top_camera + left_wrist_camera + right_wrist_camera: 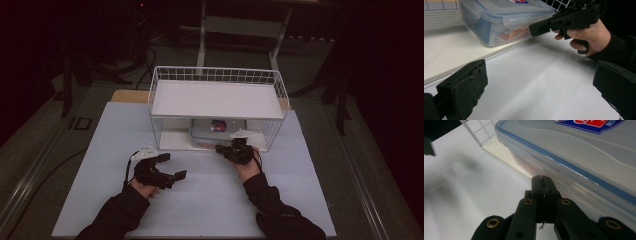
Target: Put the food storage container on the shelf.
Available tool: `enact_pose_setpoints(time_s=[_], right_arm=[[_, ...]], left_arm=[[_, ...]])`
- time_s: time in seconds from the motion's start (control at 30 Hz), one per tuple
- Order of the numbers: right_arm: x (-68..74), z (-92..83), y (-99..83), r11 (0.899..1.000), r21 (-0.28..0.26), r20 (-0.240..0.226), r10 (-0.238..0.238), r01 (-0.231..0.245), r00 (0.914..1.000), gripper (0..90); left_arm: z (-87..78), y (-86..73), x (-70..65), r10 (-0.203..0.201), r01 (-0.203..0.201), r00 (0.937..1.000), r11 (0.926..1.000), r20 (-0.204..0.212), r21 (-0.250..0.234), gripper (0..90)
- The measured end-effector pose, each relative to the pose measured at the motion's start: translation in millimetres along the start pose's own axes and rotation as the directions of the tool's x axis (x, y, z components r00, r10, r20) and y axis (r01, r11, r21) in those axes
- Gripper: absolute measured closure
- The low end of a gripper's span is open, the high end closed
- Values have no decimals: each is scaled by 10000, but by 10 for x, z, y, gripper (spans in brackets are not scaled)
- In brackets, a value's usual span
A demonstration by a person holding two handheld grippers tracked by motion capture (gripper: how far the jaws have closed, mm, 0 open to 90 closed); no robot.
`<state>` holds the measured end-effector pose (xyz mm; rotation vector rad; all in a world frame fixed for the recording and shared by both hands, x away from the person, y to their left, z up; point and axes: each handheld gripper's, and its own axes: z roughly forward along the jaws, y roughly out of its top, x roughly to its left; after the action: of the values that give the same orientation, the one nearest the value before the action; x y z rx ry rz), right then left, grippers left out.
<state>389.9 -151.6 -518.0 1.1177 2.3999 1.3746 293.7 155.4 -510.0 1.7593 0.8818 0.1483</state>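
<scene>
Two handheld black grippers work at a white table beneath dim light. On the person's left, the left gripper hovers over the bare tabletop with its jaws spread wide apart and nothing between them; in the left gripper view both padded jaws frame the empty surface. On the right, the right gripper reaches toward the open front of a white wire basket rack, its tip just at the rack's lower shelf. In the right gripper view its two jaws are pressed flat together, closed on nothing, and their tip sits right against the side of a clear plastic food container; whether it actually touches cannot be told.

That container stands on the rack's lower shelf, under the white upper shelf, near the front edge. It has a translucent snap-on lid with a blue seal line and a red-and-blue label on top. In the left gripper view, coloured contents show dimly through its wall, and the right hand grips its tool just beside the container's corner latch. Dark sleeves enter from the bottom of the high view.
</scene>
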Motion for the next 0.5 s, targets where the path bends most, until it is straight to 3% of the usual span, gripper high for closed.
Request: enact_pose_setpoints(time_s=[0.33, 0.5], right_arm=[[-149, 48, 76, 9988, -291, 581, 420, -403, 9974, 898], [-208, 66, 119, 9982, -372, 536, 480, -460, 9974, 898]], left_arm=[[8, -5, 5, 11, -11, 10000, 10000, 18, 45, 0], [3, -2, 6, -28, 28, 10000, 10000, 36, -14, 0]])
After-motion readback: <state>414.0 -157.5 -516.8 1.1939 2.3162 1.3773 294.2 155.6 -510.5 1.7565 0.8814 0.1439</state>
